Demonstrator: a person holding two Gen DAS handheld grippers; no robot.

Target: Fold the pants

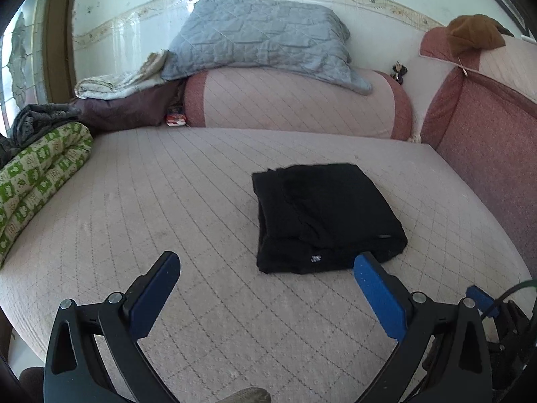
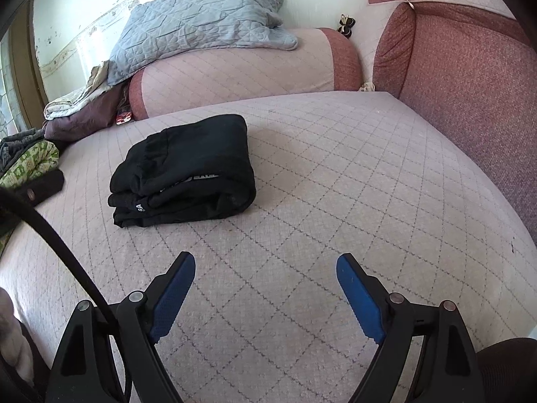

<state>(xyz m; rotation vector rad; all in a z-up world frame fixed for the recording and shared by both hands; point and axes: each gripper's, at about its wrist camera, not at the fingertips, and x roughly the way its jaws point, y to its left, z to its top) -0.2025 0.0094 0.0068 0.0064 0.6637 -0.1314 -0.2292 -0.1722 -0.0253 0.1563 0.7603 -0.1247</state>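
Pants: the black fabric pants (image 1: 322,218) lie folded into a compact stacked rectangle on the pale pink quilted bed (image 1: 174,201), layers squared up, so I judge the folding essentially done.
Left tongs: my left tongs (image 1: 268,262) are spread wide and empty, near the bundle's front edge without gripping it, since nothing needs holding.
Right tongs: my right tongs (image 2: 265,265) are released too, over bare quilt to the bundle's right.
Surroundings: a grey quilted pillow (image 1: 261,40) rests on a pink bolster (image 1: 295,100) behind, well apart.
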